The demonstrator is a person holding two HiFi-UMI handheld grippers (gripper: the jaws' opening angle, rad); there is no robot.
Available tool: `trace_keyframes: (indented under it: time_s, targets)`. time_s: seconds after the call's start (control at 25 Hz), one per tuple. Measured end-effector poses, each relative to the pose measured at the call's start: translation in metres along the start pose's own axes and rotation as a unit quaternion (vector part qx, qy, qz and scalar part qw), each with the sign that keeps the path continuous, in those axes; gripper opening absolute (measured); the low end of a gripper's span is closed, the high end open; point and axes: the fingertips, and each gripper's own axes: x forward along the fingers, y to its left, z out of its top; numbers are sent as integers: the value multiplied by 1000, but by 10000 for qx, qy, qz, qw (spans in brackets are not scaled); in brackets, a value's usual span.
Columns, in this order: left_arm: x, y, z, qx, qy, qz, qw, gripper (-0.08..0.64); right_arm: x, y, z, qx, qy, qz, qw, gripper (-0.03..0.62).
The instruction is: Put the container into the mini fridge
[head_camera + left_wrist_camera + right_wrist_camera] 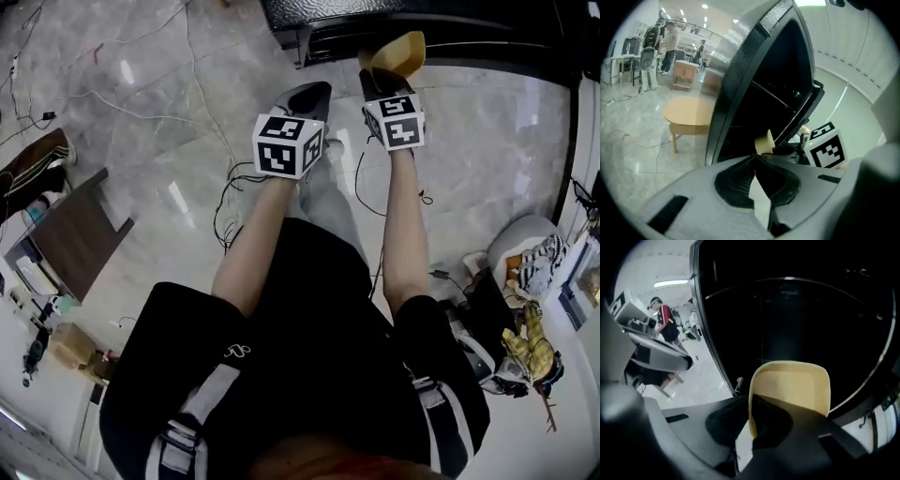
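The black mini fridge stands open at the top of the head view, and its dark inside fills the right gripper view. A pale yellow container is held just in front of the opening. My right gripper is shut on the container's wall, with one jaw inside it and one outside. My left gripper hangs beside it on the left, and its jaws are shut with nothing between them. From the left gripper view, the container shows against the fridge edge.
Cables trail over the marble floor below the grippers. A brown board lies at the left and a pile of clutter at the right. A low round wooden table stands left of the fridge. People stand far back.
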Motion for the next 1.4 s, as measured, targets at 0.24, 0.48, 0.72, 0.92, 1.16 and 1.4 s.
trace_keyframes:
  time_s: [0.24, 0.48, 0.72, 0.92, 1.16, 1.4]
  targets:
    - [-14, 22, -2, -105, -58, 175, 9998, 6, 57, -1, -15, -1444, 821, 316, 9856, 14]
    - [-25, 39, -9, -139, 26, 321, 9994, 6, 93, -5, -26, -2598, 1343, 264, 9559, 14]
    - [-28, 45, -9, -87, 69, 349, 9993, 6, 114, -21, -13, -3311, 1380, -67, 9334, 17]
    - [-26, 37, -2, -1, 89, 209, 9997, 6, 89, -26, 3, -2505, 896, -545, 9624, 109]
    - [-8, -19, 15, 478, 122, -423, 9979, 6, -3, -50, 2, -128, -122, -1556, 9877, 66]
    - [5, -82, 43, 1107, 68, -1019, 9886, 6, -126, -74, -14, 2878, -1712, -2390, 9114, 26]
